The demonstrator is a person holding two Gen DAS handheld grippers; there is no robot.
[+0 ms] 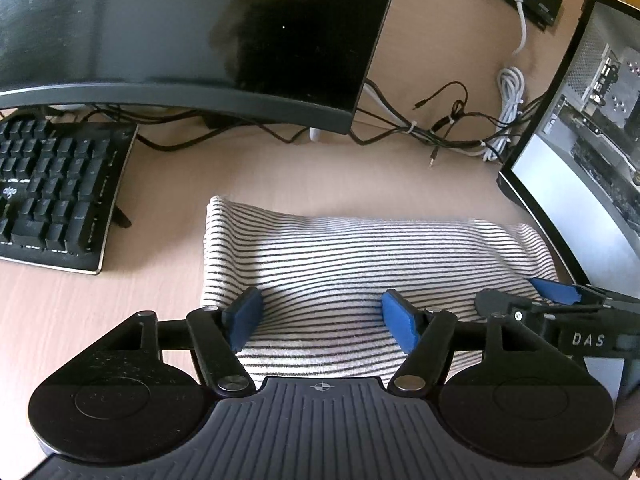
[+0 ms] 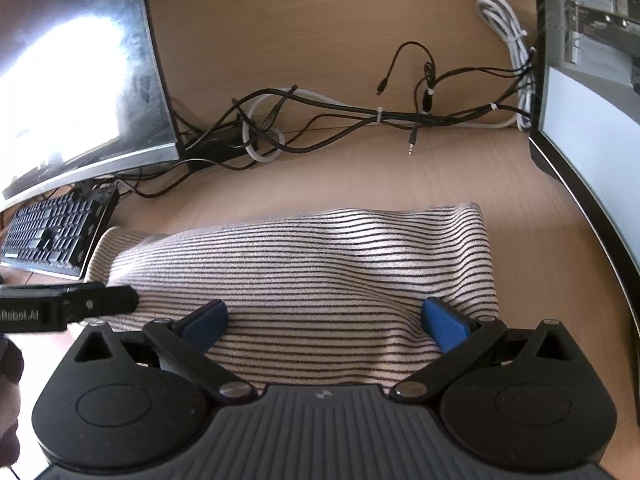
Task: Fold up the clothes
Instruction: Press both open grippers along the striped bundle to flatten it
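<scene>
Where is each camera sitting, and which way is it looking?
Left wrist view: sits on the left tool, looking forward and down at the striped garment, with a keyboard to its left; its own open blue pads show, and the right tool pokes in from the right.
Right wrist view: sits on the right tool, looking forward and down at the same striped garment; its open pads show, and the left tool enters from the left.
Both share the garment, keyboard, cables and wooden desk.

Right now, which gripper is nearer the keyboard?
Left. The left gripper sits over the striped garment's end beside the keyboard; the right gripper is over the garment's far end, by the computer case.
</scene>
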